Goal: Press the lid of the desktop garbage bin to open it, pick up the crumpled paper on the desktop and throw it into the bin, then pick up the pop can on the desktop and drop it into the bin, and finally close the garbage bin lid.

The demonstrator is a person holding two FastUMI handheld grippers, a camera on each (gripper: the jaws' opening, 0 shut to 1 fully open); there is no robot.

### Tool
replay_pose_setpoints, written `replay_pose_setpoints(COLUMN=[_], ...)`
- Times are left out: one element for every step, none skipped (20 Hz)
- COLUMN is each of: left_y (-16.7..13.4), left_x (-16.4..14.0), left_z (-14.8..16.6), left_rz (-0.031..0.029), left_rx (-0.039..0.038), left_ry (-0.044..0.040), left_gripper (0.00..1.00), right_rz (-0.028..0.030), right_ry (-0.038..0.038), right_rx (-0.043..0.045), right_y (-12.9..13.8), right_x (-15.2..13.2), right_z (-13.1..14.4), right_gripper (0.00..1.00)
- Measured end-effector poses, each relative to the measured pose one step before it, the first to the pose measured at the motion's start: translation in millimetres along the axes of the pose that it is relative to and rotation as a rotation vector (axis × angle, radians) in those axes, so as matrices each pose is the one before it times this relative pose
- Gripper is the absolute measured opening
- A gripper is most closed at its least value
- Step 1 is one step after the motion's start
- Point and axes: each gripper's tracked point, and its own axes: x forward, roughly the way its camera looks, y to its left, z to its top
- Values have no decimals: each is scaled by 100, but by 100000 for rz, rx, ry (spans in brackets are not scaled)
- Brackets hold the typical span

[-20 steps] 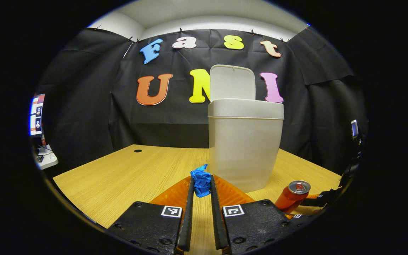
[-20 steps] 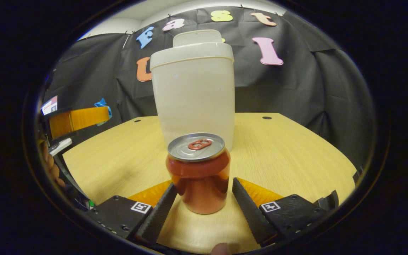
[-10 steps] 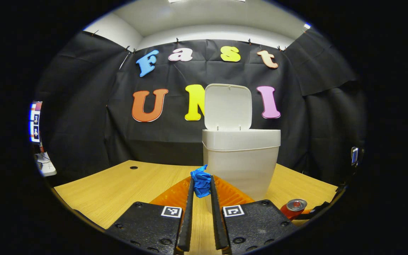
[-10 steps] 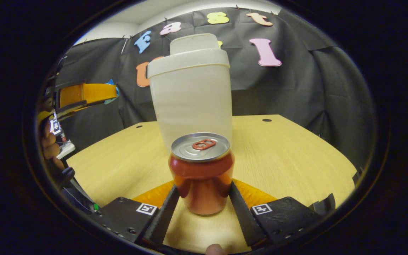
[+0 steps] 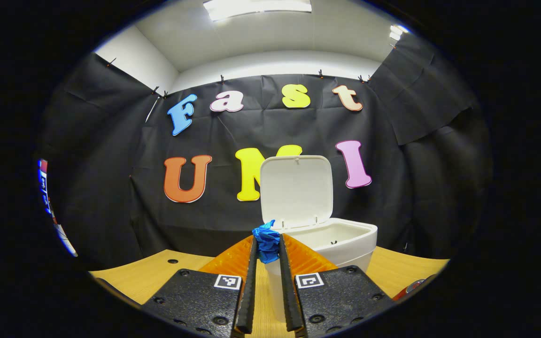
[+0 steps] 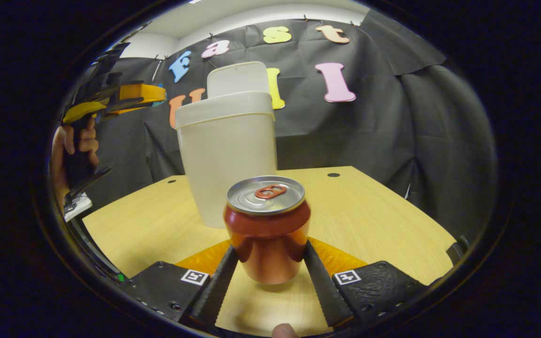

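- Wooden desktop (image 6: 374, 211) backed by black cloth; nearest, the right gripper (image 6: 270, 263) has its fingers clamped on the red pop can (image 6: 267, 234), apparently just off the wood.
- Farther off, the left gripper (image 5: 266, 249) pinches the blue crumpled paper (image 5: 266, 241) level with the open bin's (image 5: 341, 241) rim, its lid (image 5: 296, 190) upright.
- Paper step in hand: next, carry it over the opening and release.

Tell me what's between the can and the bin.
Only bare tabletop: in the right gripper view the can, held in the right tongs, sits in front of the bin with nothing else between.
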Motion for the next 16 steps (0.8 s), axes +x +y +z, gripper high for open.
replay_pose_setpoints(left_y=[-131, -141, -235, -297, -307, -316, -234, -64, -225, -76, -179, -289, -5, 176, -21, -300], left_x=[596, 653, 735, 726, 675, 657, 732, 722, 704, 605, 649, 697, 312, 215, 343, 180], left_z=[451, 776, 596, 395, 188, 212, 85, -170, -164, -167, -233, -686, -427, -357, -393, -308], left_rz=[-253, -225, -387, -865, -723, -741, -147, 71, -585, -366, -360, -850, -108, 398, -189, -1311], left_rx=[516, 509, 298, -256, -998, -1014, -735, -661, -682, -354, -108, -389, -45, -11, -506, -788], left_ry=[-857, -1730, -1439, -845, -471, -306, -43, 633, 853, 562, 819, 2164, 1164, 1071, 1016, 944], left_gripper=[28, 24, 28, 28, 28, 28, 28, 29, 29, 29, 30, 32, 30, 38, 39, 41], right_rz=[-632, -812, -662, -592, -598, -628, -600, -400, -86, 63, -398, -411, -141, -231, -245, -126], right_ry=[-321, -129, 36, 1, -75, -442, -430, -74, 321, -375, -546, -638, -673, -505, -136, 107], right_rx=[625, 706, 1081, 1048, 799, 536, 361, 385, 408, 307, -287, -259, 210, 176, 230, 426], right_y=[-421, -488, -474, -382, -339, -321, -294, -206, -129, -43, -140, -155, -97, -44, -69, -42], right_x=[-3, 32, 72, 41, 17, -18, -4, 47, 93, -157, -43, -62, -114, -30, -90, 57], right_z=[185, -73, 70, 38, 168, 53, 244, 79, 20, 106, 226, 157, 321, -101, -47, -132], right_gripper=[82, 82, 81, 81, 82, 82, 81, 81, 81, 81, 81, 81, 81, 81, 81, 81])
